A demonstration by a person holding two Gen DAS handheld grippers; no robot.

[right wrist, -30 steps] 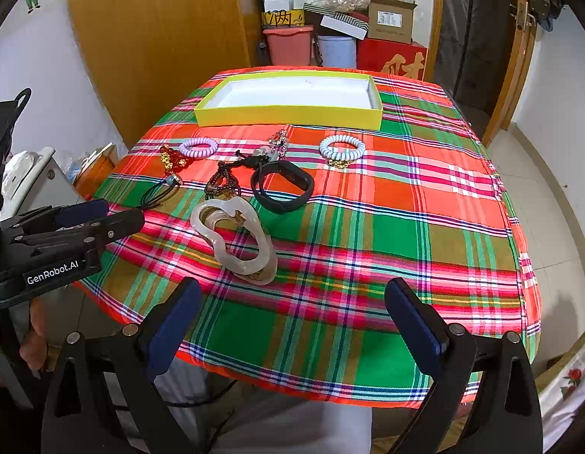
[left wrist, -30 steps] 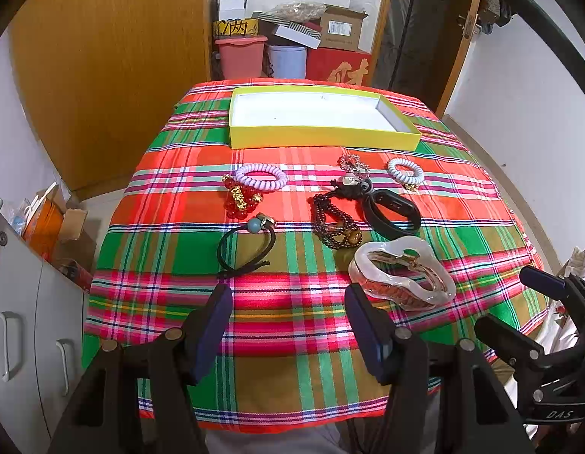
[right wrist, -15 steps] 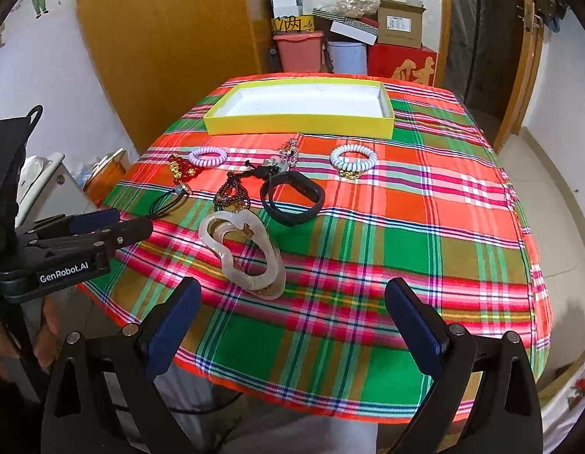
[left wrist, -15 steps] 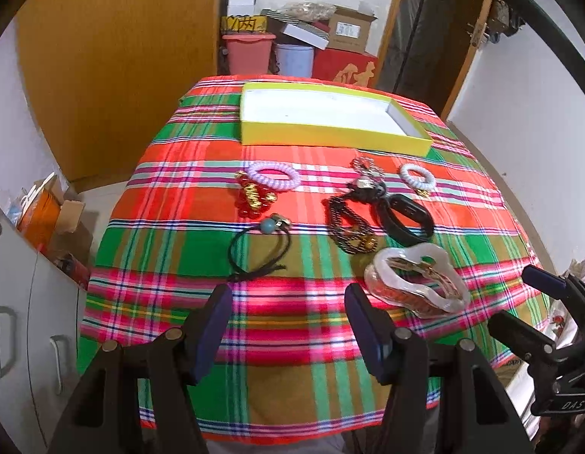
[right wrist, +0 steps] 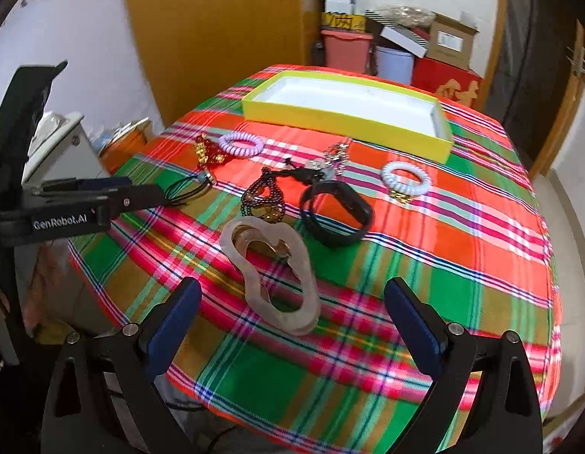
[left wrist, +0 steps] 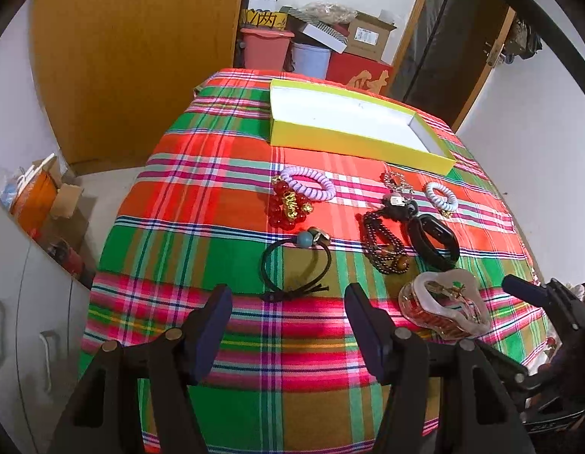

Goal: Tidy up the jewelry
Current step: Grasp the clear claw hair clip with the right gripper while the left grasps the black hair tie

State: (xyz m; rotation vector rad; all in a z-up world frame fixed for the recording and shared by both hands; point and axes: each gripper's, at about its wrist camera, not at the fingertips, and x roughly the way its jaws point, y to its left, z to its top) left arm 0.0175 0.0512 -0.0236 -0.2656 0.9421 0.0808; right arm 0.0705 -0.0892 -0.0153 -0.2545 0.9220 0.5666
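A yellow tray [left wrist: 330, 136] [right wrist: 330, 115] with a white inside stands empty at the table's far side. In front of it lie a lilac coil bracelet [left wrist: 308, 186] [right wrist: 240, 145], a red and gold bead bracelet [left wrist: 288, 208], a black hair tie [left wrist: 294, 265], a dark bead bracelet [left wrist: 383, 251] [right wrist: 264, 198], a black wristband [left wrist: 434, 240] [right wrist: 336, 213], a white coil bracelet [left wrist: 440, 195] [right wrist: 406, 181] and a clear hair claw [left wrist: 444, 308] [right wrist: 271, 270]. My left gripper [left wrist: 288, 323] is open just short of the hair tie. My right gripper [right wrist: 292, 319] is open around the near end of the hair claw.
The table wears a plaid cloth [left wrist: 201, 227]. Boxes and buckets [left wrist: 311, 49] stand behind it by a wooden door [left wrist: 133, 49]. A grey cabinet [left wrist: 24, 302] stands at the left. The left gripper shows in the right wrist view [right wrist: 84, 204], at the table's left edge.
Both grippers have moved forward and closer to the table. The left one has swung to the left, the right one has come up to the hair claw. Nothing on the table has moved.
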